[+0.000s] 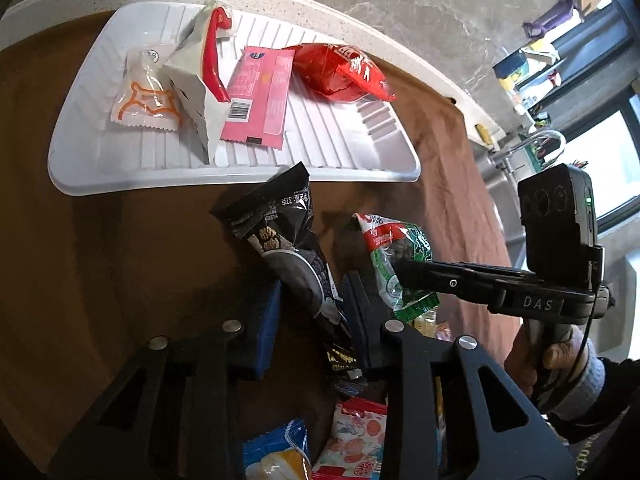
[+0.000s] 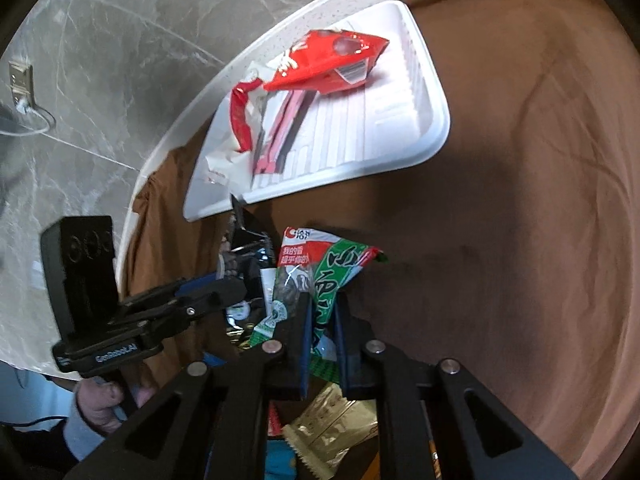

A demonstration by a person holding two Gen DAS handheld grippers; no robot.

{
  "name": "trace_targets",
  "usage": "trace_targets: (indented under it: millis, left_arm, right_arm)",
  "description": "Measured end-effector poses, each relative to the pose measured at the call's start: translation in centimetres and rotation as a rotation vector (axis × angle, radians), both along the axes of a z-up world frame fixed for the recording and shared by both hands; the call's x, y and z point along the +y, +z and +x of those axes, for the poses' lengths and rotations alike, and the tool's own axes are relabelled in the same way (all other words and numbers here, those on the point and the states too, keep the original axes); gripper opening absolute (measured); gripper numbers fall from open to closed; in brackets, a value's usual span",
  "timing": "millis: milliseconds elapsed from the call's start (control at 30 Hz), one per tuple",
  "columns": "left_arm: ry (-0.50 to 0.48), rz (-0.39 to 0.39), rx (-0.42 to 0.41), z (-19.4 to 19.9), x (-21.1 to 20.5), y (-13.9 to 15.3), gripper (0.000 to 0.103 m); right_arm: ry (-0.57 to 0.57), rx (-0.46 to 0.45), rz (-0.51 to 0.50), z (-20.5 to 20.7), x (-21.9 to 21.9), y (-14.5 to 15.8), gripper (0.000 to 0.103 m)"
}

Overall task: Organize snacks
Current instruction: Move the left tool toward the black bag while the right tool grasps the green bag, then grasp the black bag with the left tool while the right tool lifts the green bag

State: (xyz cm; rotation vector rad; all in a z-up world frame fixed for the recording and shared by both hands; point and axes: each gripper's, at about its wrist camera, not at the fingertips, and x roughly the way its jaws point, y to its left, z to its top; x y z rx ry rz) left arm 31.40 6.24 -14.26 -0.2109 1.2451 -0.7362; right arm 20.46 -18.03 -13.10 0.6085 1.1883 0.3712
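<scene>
My left gripper is shut on a black snack packet, held above the brown cloth just in front of the white tray. My right gripper is shut on a green and red snack packet, which also shows in the left wrist view. The two held packets are side by side. The tray holds a clear orange-printed packet, a white carton-like pack, a pink packet and a red packet.
More loose snacks lie beneath the grippers: a blue packet, a pink-white packet and a gold packet. A brown cloth covers the table. A marble wall stands behind the tray. A sink and tap are at the right.
</scene>
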Motion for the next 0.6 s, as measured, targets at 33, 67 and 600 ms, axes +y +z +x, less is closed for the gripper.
trace_targets:
  millis: [33, 67, 600]
  left_arm:
    - [0.002, -0.001, 0.001, 0.0, 0.1, 0.0, 0.029]
    - [0.002, -0.005, 0.004, 0.0, 0.2, 0.0, 0.029]
    - [-0.027, 0.076, -0.004, 0.1, -2.2, -1.1, 0.021]
  right_arm:
    - [-0.009, -0.001, 0.009, -0.1, -0.2, 0.1, 0.012]
    - [-0.010, 0.001, 0.012, 0.0, -0.2, 0.2, 0.012]
    - [-0.017, 0.006, 0.009, 0.0, 0.1, 0.0, 0.013]
